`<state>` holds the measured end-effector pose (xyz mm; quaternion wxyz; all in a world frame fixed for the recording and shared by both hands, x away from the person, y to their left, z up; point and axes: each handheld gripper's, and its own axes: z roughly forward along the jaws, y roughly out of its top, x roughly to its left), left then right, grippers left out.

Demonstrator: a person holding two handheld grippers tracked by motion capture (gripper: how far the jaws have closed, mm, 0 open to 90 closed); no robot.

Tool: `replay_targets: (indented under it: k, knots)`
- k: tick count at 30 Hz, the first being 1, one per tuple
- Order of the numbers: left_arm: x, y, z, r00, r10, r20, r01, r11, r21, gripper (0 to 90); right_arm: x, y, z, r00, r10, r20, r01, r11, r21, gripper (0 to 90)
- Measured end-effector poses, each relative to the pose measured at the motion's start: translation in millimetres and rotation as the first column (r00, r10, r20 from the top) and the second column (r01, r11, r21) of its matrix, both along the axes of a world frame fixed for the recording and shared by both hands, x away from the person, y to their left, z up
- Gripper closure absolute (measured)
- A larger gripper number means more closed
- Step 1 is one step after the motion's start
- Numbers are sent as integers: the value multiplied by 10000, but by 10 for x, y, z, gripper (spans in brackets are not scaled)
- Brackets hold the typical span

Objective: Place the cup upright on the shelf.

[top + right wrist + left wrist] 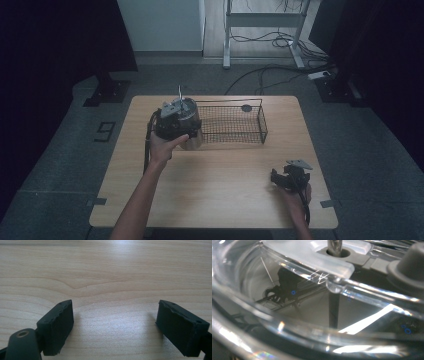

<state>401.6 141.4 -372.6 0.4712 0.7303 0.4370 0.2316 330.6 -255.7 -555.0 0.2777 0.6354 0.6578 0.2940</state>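
Note:
A clear jar with a metal rod sticking up from it stands at the left end of a black wire basket. My left gripper sits on top of the jar, closed on its rim. In the left gripper view the clear rim is pressed right up to the camera, with the rod through a grey lid, and the jaws are hidden. My right gripper rests low at the table's front right. Its black jaws stand wide apart over bare wood, nothing between them.
A small dark round thing lies at the basket's far right. The light wooden table is bare in front of the basket. Beyond the table are a grey floor, cables and a white frame's legs.

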Motion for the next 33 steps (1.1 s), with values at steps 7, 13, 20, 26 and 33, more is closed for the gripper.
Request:
replay_targets:
  k: [7,13,20,26,33]
  knots:
    - [147,-75,6,9999,52,92,-53,9998,182,40,0,0,-2,10000,6,22,-6,10000,1,141]
    - [306,-113,-15,9999,142,70,-143,9998,123,40,0,-1,-2,10000,10,23,-10,10000,0,141]
    - [536,-209,-26,9996,268,9,-269,9996,128,40,0,-2,-2,10000,17,27,-17,10000,-7,141]
    - [650,-252,-26,9993,377,35,-378,9991,202,39,-1,-1,-2,10000,16,14,-16,10000,2,141]
    - [730,-304,-95,9986,518,-39,-516,9974,507,40,-1,-1,-1,10000,13,10,-13,10000,4,141]
